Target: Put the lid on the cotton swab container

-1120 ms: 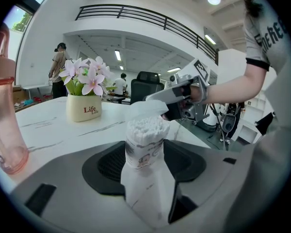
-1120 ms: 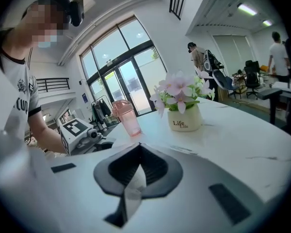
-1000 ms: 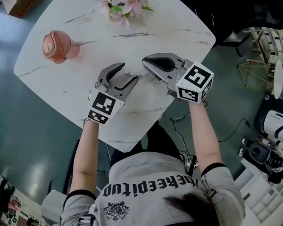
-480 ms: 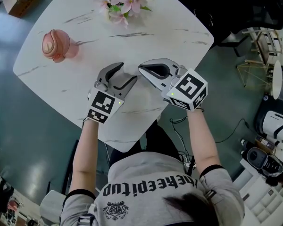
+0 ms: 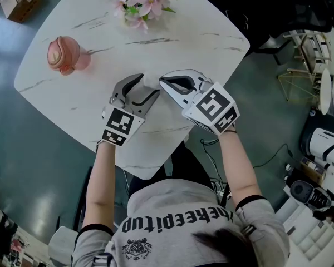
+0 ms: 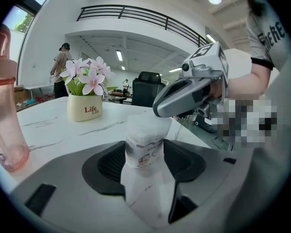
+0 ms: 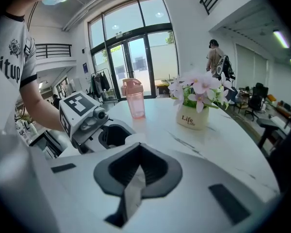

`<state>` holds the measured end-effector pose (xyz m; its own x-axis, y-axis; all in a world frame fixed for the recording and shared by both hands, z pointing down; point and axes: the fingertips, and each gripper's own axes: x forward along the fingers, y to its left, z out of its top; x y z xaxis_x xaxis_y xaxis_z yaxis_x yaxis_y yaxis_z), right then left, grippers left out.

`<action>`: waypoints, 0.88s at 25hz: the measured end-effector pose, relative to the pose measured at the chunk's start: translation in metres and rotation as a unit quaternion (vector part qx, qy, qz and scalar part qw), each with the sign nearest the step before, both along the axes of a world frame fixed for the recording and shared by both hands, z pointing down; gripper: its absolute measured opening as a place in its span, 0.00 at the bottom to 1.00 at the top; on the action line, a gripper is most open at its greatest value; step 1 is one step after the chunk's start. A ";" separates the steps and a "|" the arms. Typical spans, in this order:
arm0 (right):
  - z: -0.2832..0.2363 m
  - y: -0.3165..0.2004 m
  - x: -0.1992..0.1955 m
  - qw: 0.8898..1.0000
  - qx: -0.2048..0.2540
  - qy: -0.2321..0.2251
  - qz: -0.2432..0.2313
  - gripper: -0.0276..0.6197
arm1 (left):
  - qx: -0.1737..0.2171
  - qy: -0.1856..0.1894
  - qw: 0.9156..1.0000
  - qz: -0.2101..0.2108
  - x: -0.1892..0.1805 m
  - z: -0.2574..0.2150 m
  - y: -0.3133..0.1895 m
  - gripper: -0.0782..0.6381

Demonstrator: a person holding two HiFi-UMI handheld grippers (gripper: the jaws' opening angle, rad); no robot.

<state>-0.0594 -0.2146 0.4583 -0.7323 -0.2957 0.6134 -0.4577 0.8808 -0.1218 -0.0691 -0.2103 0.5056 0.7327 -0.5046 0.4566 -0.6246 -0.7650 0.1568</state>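
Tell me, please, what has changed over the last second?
The right gripper, shut on the lid, has slid left until its tip reaches the cotton swab container. The left gripper keeps holding that container; pink bottle and flowers unmoved.

Right gripper [image 5: 166, 83] (shifted leftward) nearer the container [image 6: 144, 142].

I read "Life Life" in red on the cream flower pot [image 6: 85, 111] at the table's far edge (the pot [image 7: 191, 119] shows the same words in the right gripper view). The person's shirt [image 5: 175, 224] carries "thekeepitup", upside down in my head view. The cotton swab container [image 6: 144, 147] bears a printed label, too blurred to read.
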 end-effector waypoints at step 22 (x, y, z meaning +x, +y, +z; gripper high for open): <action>-0.007 0.004 0.005 0.994 0.006 -0.081 0.069 0.06 | 0.044 0.026 0.998 -0.033 -0.015 -0.031 0.017 0.29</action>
